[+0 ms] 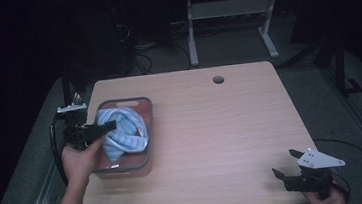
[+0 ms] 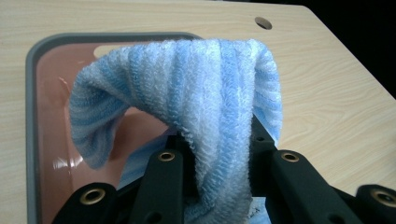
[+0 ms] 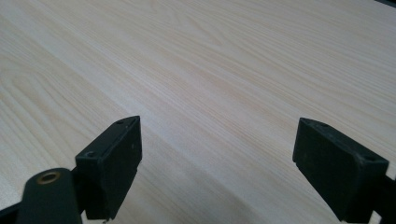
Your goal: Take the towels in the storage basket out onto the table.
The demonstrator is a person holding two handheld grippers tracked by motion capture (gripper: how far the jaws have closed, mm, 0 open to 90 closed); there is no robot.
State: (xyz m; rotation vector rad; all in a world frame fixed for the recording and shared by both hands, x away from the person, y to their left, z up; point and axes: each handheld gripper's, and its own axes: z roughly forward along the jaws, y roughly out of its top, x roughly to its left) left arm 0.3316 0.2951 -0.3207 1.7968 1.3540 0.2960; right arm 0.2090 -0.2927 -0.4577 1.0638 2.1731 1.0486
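Wooden table (image 1: pixel 231 127) bearing pink tray (image 1: pixel 149 130)

One blue striped towel (image 1: pixel 121 130), one pink bin (image 1: pixel 146 158), one wooden table (image 1: pixel 222 133), two hand-held grippers, left (image 1: pixel 110 125), right (image 1: pixel 285 164)

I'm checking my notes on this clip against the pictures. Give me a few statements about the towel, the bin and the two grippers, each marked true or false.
1. The left gripper is shut on the blue striped towel. True.
2. The towel lies flat on the bare table. False: it hangs, bunched, over the pink bin.
3. The right gripper is open and holds nothing. True.
4. The bin stands at the table's right edge. False: it stands near the left edge.
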